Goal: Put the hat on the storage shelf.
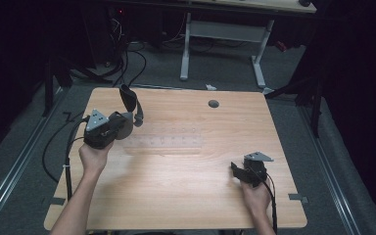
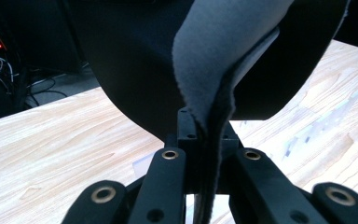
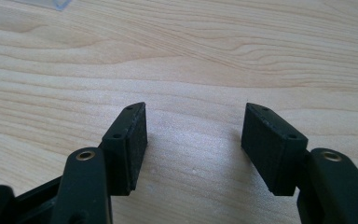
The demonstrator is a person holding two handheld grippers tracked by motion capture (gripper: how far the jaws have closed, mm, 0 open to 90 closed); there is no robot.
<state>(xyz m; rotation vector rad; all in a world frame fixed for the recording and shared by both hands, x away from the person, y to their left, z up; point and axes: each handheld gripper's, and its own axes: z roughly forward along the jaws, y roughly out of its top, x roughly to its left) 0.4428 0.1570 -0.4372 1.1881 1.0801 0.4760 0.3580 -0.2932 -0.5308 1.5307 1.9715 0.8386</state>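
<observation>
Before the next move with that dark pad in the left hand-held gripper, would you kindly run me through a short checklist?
1. Left hand-held gripper shut on the dark round pad: ok, the pad's edge is pinched between its jaws.
2. Pad lifted off the wooden table: ok, it curls upward in the high view.
3. Right hand-held gripper free: ok, jaws open with nothing between them.
4. The two hand-held grippers well apart: ok.
5. Clear ruler-like strip out of the way: cannot tell, it lies beside the left hand-held gripper.
</observation>
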